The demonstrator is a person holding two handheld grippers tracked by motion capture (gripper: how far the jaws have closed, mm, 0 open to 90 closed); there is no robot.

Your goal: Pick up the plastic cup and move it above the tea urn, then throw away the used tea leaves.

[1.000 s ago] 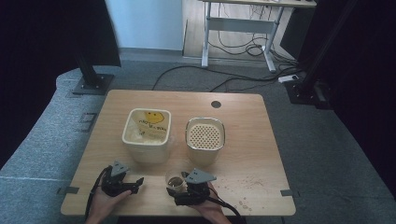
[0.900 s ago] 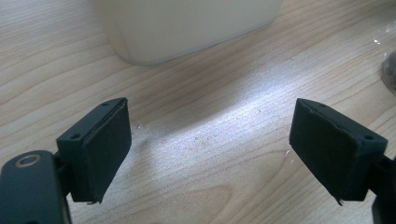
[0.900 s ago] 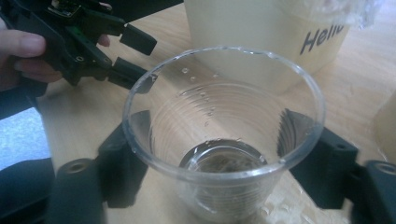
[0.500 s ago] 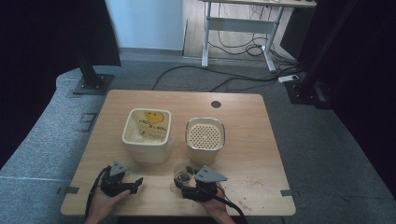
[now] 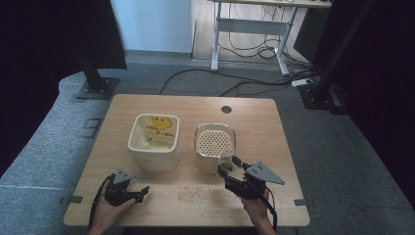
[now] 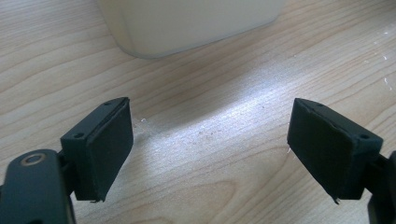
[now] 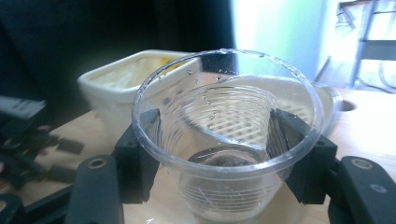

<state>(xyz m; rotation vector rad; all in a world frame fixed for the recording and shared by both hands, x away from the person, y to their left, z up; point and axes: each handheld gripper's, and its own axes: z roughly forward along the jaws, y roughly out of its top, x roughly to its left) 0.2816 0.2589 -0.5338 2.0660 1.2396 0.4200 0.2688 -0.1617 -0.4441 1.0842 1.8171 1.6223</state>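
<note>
A clear plastic cup [image 7: 224,135] sits upright between the jaws of my right gripper [image 5: 234,172], which is shut on it; the cup [image 5: 230,164] is beside the front of the strainer container [image 5: 215,141]. It looks empty apart from droplets. A cream tub [image 5: 152,141] with a yellow smiley bag inside stands left of the strainer container. My left gripper [image 5: 138,192] rests on the table near the front left, open, its pads [image 6: 105,147] wide apart over bare wood, with the cream tub's base [image 6: 187,23] just beyond.
A small pile of spilled grains [image 5: 193,194] lies on the wooden table [image 5: 147,105] between the two grippers. A round cable hole [image 5: 226,109] is at the back. The table's front edge is close under both hands.
My right gripper with the cup has moved right and slightly up, from beside the spilled grains to the front of the strainer container. The left gripper has stayed put.
</note>
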